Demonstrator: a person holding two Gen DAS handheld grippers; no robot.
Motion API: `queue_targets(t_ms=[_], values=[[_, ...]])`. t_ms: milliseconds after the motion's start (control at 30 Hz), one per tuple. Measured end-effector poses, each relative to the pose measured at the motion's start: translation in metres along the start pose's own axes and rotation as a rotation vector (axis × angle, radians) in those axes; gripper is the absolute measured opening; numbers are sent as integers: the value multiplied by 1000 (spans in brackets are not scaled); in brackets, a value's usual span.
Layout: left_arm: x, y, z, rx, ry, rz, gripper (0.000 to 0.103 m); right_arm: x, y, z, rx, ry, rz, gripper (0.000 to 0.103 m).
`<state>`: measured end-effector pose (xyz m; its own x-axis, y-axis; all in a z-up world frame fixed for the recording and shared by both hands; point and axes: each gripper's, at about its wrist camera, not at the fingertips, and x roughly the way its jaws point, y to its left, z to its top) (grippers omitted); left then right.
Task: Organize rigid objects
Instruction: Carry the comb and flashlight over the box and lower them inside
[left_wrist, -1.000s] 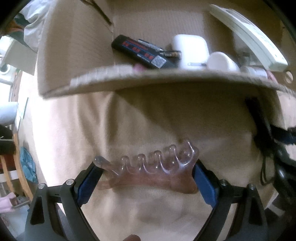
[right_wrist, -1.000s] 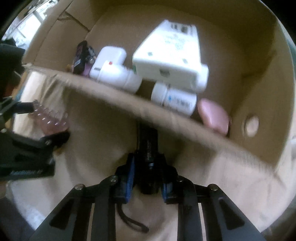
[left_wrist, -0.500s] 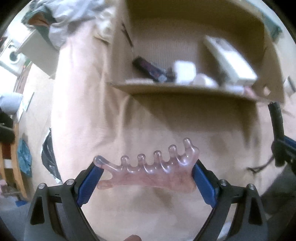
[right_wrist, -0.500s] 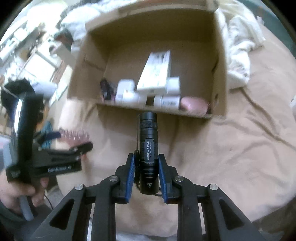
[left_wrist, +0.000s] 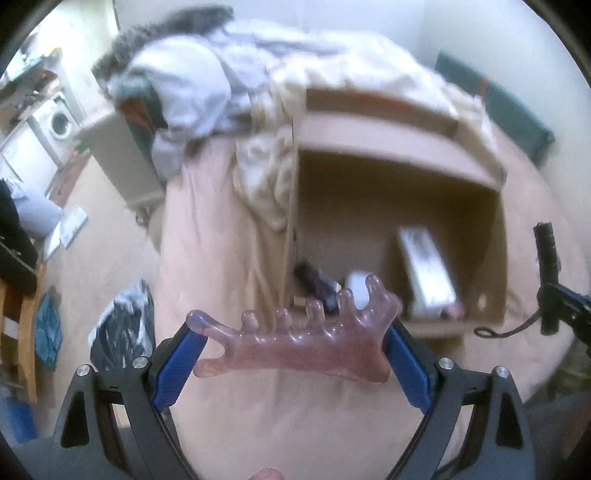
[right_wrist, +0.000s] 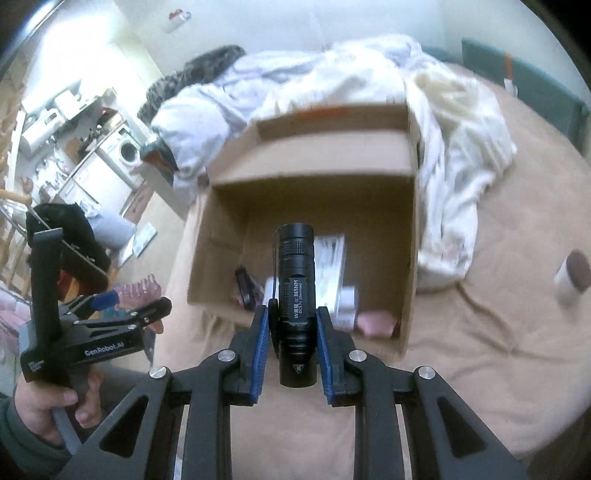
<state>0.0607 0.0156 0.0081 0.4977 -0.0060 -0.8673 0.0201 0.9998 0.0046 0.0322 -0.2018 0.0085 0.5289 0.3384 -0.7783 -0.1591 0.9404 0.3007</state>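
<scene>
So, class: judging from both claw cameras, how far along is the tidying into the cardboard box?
Done: several items, including a white box and a pink object, already lie in the cardboard box. In hand: the left claw grips a pink comb-like tool; the right claw grips a black flashlight. Left: both go in; a small cup sits on the bed.

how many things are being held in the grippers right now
2. A pink comb spans the left gripper, clamped end to end; a black flashlight sits clamped in the right gripper. Both are over the bed, near the box.
</scene>
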Motion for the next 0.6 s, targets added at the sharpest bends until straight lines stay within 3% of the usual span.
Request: queue_targets(t_ms=[133,200,433,600], values=[[-19,-10,18,38,-129,44,92,-4,1,14,-63,-79,-51,25],[-20,-11,26,40,-146,31,92,0,-6,20,-52,-85,-55,25],[18,-29,53,63,-116,-6,92,34,-38,35,28,-76,-54,25],[51,-44,46,84,-97,-51,92,70,-57,25,84,-9,-70,25]])
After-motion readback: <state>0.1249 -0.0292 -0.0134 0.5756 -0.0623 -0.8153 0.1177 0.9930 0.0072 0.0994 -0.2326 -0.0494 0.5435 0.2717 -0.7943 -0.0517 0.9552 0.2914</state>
